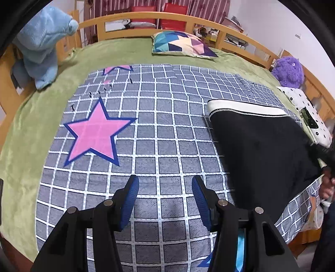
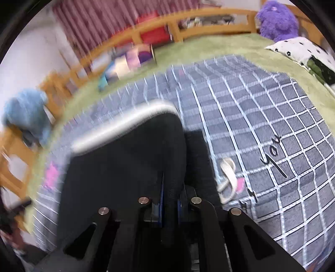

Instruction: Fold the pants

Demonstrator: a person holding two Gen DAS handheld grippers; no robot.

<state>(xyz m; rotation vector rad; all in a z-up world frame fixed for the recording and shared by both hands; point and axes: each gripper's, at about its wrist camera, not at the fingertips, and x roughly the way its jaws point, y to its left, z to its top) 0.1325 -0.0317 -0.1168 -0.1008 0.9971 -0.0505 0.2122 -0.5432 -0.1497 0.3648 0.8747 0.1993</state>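
The black pants [image 1: 259,146] with a white waistband [image 1: 240,105] lie folded at the right of the grey checked blanket [image 1: 163,129]. My left gripper [image 1: 165,188] is open and empty above the blanket, left of the pants. In the blurred right wrist view, my right gripper [image 2: 170,200] is shut on the black pants [image 2: 125,167], which drape over its fingers; the waistband [image 2: 125,123] lies at the far end. A white drawstring [image 2: 229,177] lies on the blanket to the right of the pants.
A pink star [image 1: 96,134] marks the blanket. A blue plush [image 1: 41,44], a patterned pillow [image 1: 182,44], a purple plush [image 1: 290,71] and a white dotted pillow [image 1: 307,113] lie on the green bedspread [image 1: 25,129]. A wooden rail [image 1: 159,17] rings the bed.
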